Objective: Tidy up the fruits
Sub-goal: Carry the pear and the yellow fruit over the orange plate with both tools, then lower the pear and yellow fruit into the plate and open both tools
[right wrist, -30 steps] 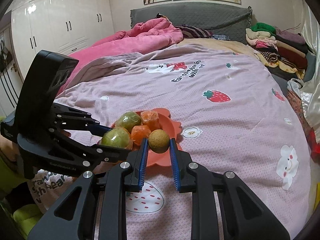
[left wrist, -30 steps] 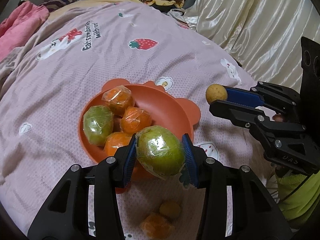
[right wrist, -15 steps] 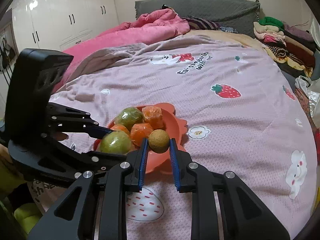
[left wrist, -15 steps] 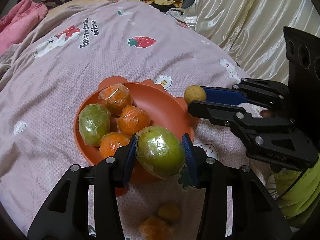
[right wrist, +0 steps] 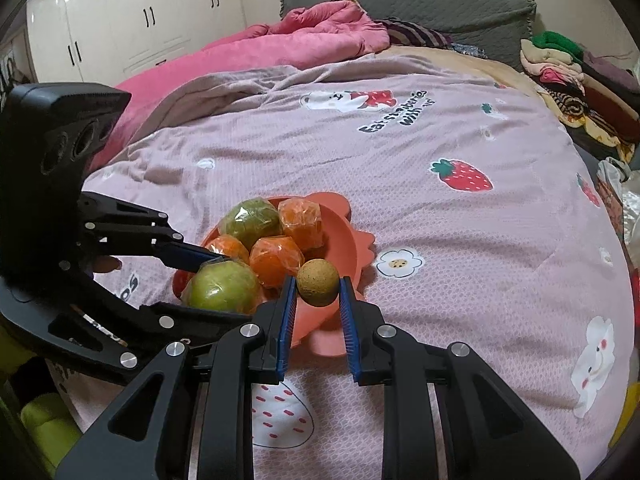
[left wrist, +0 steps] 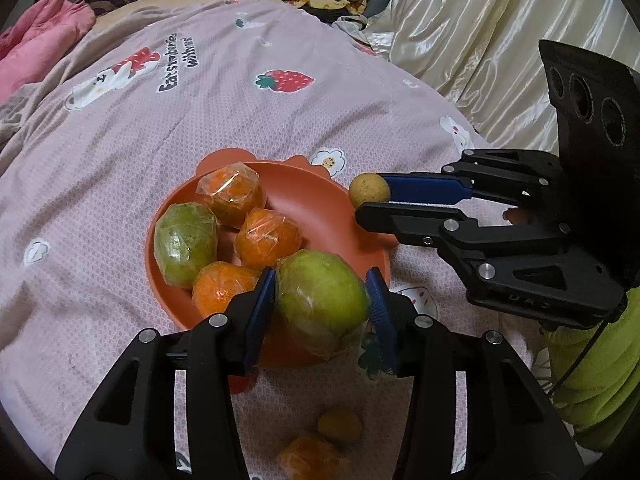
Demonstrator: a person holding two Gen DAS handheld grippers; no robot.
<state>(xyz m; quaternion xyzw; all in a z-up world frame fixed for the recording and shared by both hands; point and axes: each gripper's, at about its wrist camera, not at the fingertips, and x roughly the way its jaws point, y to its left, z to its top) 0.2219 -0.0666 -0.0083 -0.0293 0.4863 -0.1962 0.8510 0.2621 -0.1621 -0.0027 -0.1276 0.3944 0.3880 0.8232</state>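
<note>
Both tools grip fruit: left tool green fruit, right tool brown ball.

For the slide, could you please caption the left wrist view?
Left gripper holds wrapped green fruit over orange plate; right gripper brings small brown fruit.

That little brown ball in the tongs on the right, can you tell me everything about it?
The little brown ball is a small round fruit with dull, speckled yellow-brown skin and no plastic wrap, unlike the fruits in the bowl. The right tongs pinch it between their blue pads, right at the tips. It hangs in the air over the near rim of the orange bowl, close to the wrapped oranges, and seems to touch nothing else.
</note>
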